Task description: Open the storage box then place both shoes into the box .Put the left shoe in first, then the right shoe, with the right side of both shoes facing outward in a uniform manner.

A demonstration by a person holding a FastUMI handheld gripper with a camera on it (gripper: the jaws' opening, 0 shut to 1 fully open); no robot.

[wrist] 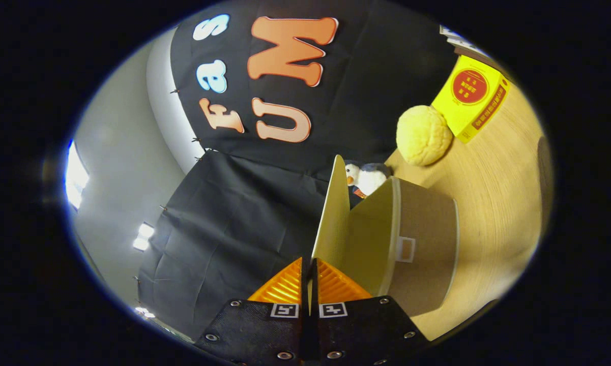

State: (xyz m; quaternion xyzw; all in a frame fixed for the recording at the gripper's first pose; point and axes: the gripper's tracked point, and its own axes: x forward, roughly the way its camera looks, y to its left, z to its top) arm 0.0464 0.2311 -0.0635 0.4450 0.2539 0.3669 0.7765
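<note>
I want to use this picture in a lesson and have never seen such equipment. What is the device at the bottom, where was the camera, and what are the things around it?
The camera rides on a hand-held gripper, a two-fingered tool that a person carries. It looks forward along the fingers, and its fisheye lens bends the scene; the whole view is also tilted.

The two fingers are closed on the edge of a thin pale lid, the flap of the cardboard storage box, and the flap stands swung open from the box.

The box rests on a light wooden table. Beyond the box sit a small penguin toy, a yellow knobbly ball and a yellow carton. Black cloth behind is the booth's wall.
</note>
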